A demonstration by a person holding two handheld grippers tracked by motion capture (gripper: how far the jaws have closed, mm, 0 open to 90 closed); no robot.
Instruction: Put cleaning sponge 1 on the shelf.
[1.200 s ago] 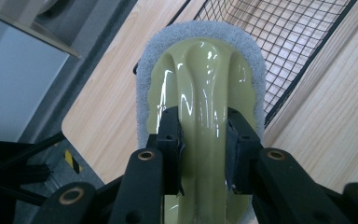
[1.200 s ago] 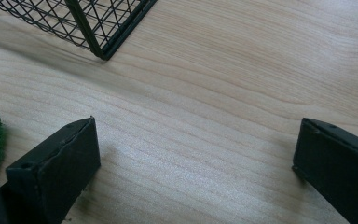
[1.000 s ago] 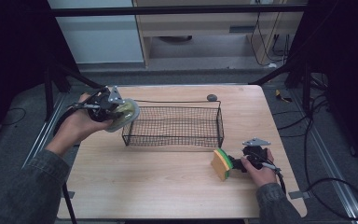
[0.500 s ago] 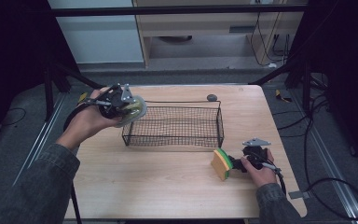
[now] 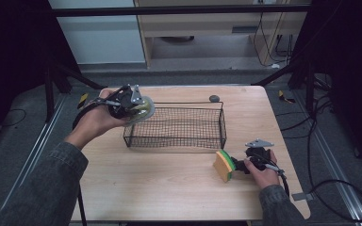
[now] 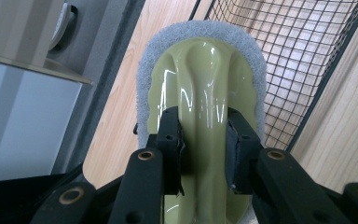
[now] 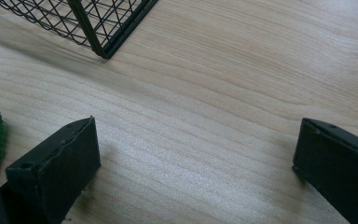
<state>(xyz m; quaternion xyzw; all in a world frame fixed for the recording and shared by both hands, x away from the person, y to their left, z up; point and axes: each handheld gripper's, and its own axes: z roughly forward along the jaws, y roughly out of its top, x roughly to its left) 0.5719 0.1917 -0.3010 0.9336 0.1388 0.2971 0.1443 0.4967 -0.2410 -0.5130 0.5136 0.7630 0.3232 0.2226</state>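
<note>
The pale green scrubber [image 6: 200, 93], edged by a grey scouring pad, is clamped at its raised handle between the left gripper [image 5: 131, 104] fingers [image 6: 170, 140], above the left end of the wire basket [image 5: 207, 136]. The right gripper [image 5: 245, 164] rests on the worktop [image 5: 169, 183], fingers [image 7: 60, 158] spread apart, beside the yellow-green sponge [image 5: 224, 165].

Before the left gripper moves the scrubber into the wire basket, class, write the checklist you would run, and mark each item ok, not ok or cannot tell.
1. Left gripper clamped on the scrubber handle: ok.
2. Scrubber above the wire basket opening: not ok, it hangs at the left end rim.
3. Basket interior free of objects: ok.
4. Right gripper away from the basket: ok, jaws open over bare table.
5. Sponge out of the path: ok, beside the right gripper.
</note>
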